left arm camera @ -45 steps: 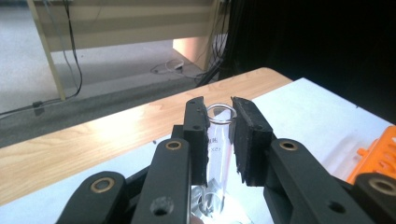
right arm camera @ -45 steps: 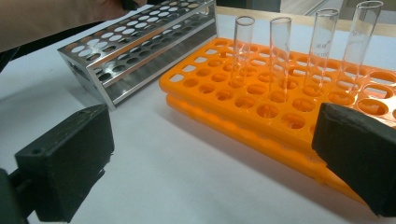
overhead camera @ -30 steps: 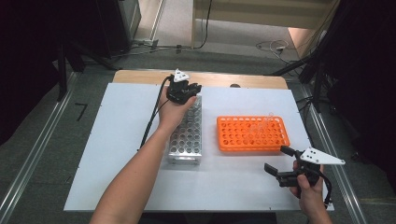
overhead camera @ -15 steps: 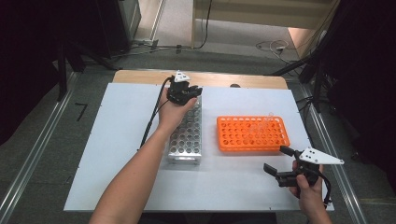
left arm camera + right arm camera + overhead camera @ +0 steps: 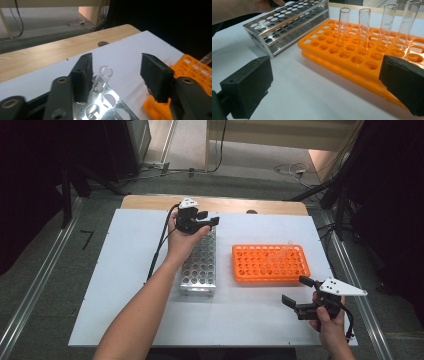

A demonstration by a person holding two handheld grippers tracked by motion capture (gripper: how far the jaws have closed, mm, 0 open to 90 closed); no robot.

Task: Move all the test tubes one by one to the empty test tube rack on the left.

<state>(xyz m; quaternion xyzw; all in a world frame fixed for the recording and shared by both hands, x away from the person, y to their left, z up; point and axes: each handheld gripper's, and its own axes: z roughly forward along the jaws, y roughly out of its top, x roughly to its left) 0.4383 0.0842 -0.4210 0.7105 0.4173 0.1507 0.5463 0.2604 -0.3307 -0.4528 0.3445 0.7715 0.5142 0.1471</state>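
Observation:
My left gripper (image 5: 206, 221) hovers over the far end of the metal tube rack (image 5: 200, 265). Its jaws have just been opening and now stand apart. Between them a clear glass tube (image 5: 103, 76) stands upright in a hole of the metal rack (image 5: 110, 105), close to the left jaw, with neither pad pressing on it. My right gripper (image 5: 296, 291) rests open near the front right corner of the orange rack (image 5: 270, 263), nothing between its jaws. Several glass tubes (image 5: 343, 25) stand in the orange rack (image 5: 352, 57).
Both racks sit side by side on a white board (image 5: 125, 285) on a wooden table (image 5: 150, 202). A cable (image 5: 157, 250) trails from the left gripper along the forearm. A dark floor and metal rails surround the table.
The left gripper's jaws have spread apart over the far end of the metal rack, letting go of the tube. The right hand and gripper have stayed put.

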